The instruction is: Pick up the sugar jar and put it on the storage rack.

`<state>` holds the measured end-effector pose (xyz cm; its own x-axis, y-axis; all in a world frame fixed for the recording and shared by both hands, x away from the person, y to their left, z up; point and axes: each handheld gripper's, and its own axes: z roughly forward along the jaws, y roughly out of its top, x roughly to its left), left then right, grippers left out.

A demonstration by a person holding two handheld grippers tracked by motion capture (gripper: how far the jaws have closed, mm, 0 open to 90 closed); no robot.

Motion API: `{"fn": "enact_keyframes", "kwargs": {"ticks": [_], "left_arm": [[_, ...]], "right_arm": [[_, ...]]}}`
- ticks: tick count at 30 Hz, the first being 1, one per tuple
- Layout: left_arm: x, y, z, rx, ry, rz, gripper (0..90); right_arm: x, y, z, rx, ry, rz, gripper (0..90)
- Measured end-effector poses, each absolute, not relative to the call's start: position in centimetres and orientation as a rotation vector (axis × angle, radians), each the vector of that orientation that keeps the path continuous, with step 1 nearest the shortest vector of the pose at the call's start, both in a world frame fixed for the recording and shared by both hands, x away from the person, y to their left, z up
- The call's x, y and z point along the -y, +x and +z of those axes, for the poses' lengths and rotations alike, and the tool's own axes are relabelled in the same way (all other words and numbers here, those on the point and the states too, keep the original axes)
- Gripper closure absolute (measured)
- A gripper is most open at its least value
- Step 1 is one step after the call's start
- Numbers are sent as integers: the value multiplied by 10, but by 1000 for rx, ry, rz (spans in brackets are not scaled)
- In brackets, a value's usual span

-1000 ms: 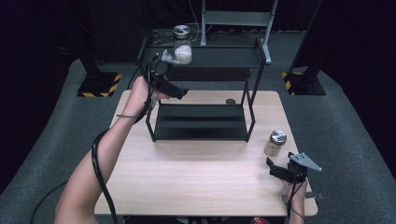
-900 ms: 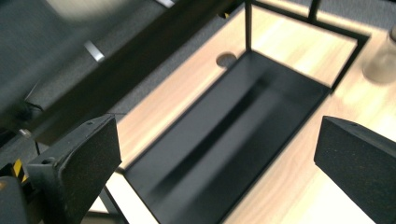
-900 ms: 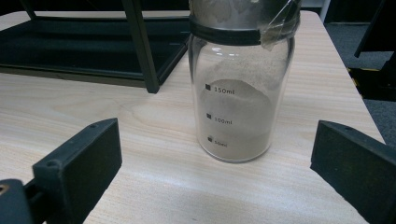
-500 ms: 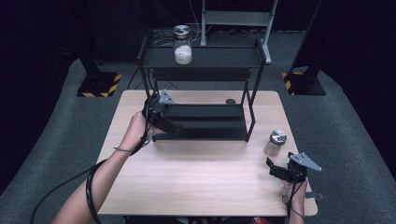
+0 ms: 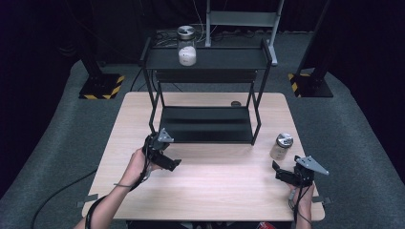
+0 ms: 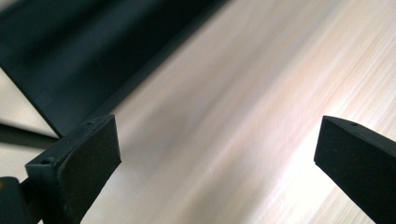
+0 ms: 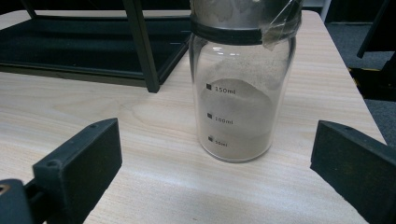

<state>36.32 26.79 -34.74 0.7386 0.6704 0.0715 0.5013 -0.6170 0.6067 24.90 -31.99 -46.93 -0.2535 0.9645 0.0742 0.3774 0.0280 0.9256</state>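
**Jar of pale powder stands between open jaws at the table's right edge**

While the black two-tier metal shelf rack [image 5: 205,95] takes up the far middle of the light wooden table [image 5: 210,195], its near right leg stands close beside the clear glass jar with the grey lid [image 5: 282,146], and in the right gripper view that leg [image 7: 140,44] rises just left of the jar. A second clear glass jar holding white powder [image 5: 186,46] stands on the rack's top shelf, well apart from both hands. A small dark round object [image 5: 236,103] lies on the table behind the rack.

The right gripper [image 5: 282,173] sits near the table's front right corner, its jaws spread wide and empty, with the jar just beyond them and nothing between. The left gripper [image 5: 168,163] hovers over the table in front of the rack's lower shelf [image 6: 70,56], its jaws also wide apart and holding nothing.

The jar [image 7: 240,93] stands upright on the wood. Its glass is see-through and printed with volume marks, a sloped heap of pale beige powder fills the lower part, and a dark band circles the neck under the lid.
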Motion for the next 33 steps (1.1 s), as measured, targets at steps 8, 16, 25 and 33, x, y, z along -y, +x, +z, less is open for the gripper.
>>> {"fn": "enact_keyframes", "kwargs": {"ticks": [8,16,25,33], "left_arm": [[-274,353,-393,-954,2375,328,0],[-280,337,-414,-998,2290,350,0],[-284,314,-433,-1028,2160,424,0],[-281,310,-436,-1057,2135,446,0]], "right_arm": [[320,249,-469,-1694,1374,1217,10],[320,249,-469,-1694,1375,1214,11],[319,249,-469,-1697,1369,1211,11],[319,249,-469,-1698,1366,1209,11]]}}
